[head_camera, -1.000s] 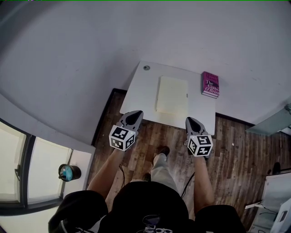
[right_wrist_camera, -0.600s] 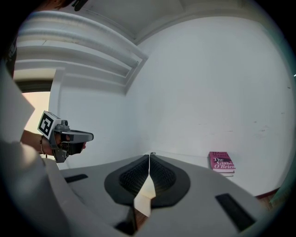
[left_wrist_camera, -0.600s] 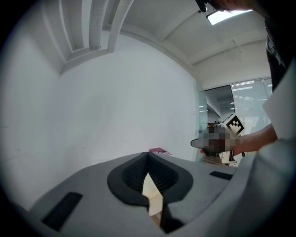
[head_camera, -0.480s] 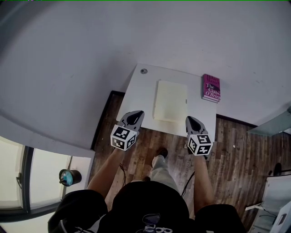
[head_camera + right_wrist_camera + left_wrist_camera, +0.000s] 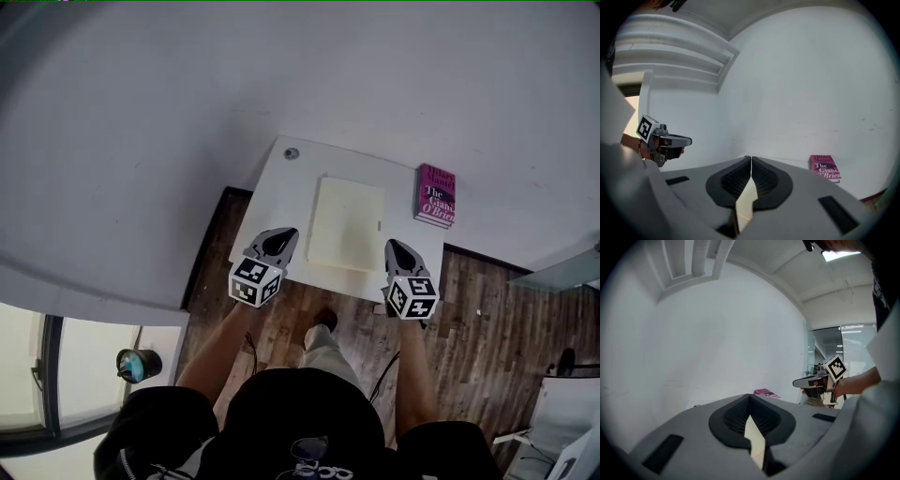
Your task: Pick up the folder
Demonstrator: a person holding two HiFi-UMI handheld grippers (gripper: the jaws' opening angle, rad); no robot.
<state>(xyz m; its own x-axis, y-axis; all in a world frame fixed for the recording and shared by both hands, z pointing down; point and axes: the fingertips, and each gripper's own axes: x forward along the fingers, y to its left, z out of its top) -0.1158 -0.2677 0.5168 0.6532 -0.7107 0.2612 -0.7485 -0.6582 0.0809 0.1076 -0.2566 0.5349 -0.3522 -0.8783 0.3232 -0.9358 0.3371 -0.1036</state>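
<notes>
A pale yellow folder (image 5: pixel 345 223) lies flat in the middle of a small white table (image 5: pixel 291 202). My left gripper (image 5: pixel 279 234) is shut and holds nothing; it hovers at the table's front edge, just left of the folder's near corner. My right gripper (image 5: pixel 394 246) is also shut and bare, at the front edge just right of the folder. Neither touches the folder. In the left gripper view the closed jaws (image 5: pixel 750 397) show a pale sliver of folder (image 5: pixel 754 441) through their slit. The right gripper view (image 5: pixel 751 158) shows the same folder sliver (image 5: pixel 746 201).
A pink book (image 5: pixel 435 195) lies at the table's far right corner, and a small round grommet (image 5: pixel 292 153) sits at its far left. A white wall stands behind the table. Dark wooden floor (image 5: pixel 487 319) surrounds it, with the person's legs below.
The person has stepped closer to the table. Both grippers have moved forward together, from over the floor to the table's front edge on either side of the folder. Both stayed shut.
</notes>
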